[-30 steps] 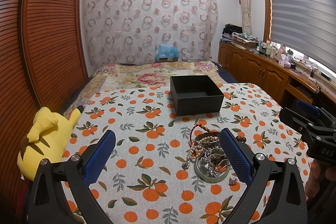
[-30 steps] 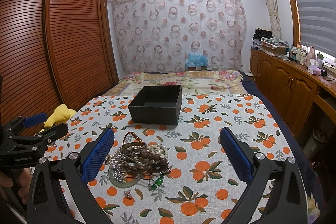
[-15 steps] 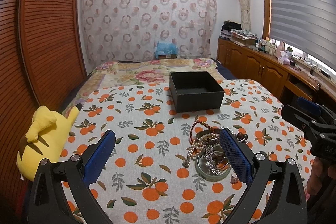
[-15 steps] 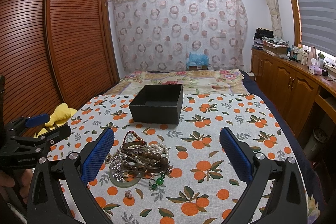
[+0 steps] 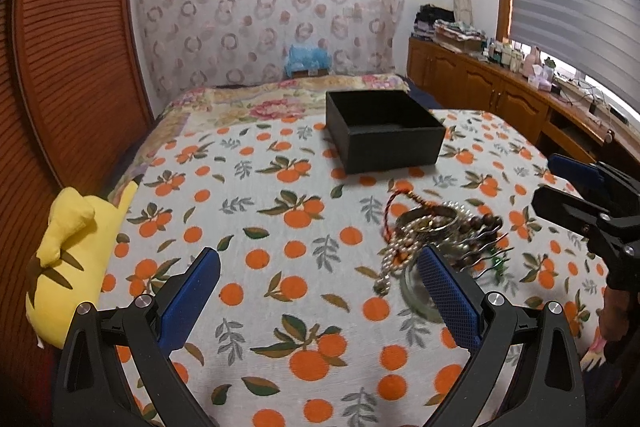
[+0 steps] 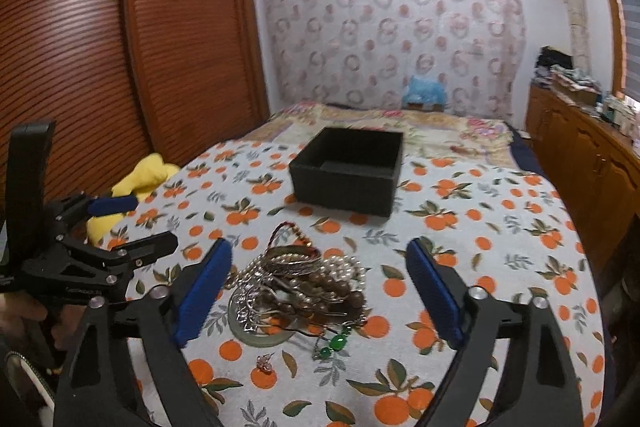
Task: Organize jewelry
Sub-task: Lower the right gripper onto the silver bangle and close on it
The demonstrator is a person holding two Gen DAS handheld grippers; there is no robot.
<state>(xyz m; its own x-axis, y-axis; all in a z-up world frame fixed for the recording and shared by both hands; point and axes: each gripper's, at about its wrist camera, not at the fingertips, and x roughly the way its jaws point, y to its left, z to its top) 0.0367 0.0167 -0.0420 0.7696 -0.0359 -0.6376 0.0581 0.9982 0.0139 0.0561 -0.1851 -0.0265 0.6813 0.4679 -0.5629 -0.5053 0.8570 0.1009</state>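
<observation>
On the orange-print cloth (image 6: 500,267) the jewelry heap (image 6: 300,283) now sits nearer, between my right gripper (image 6: 320,291) and its spread, empty jaws; my left gripper (image 5: 320,291) gapes empty too, black box (image 6: 348,175) beyond, so picking can start

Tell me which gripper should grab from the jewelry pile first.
Right, probably. The right gripper has open jaws framing the jewelry pile head-on. The left gripper is open too, but the pile sits off by its right jaw. The black box lies straight ahead.
</observation>
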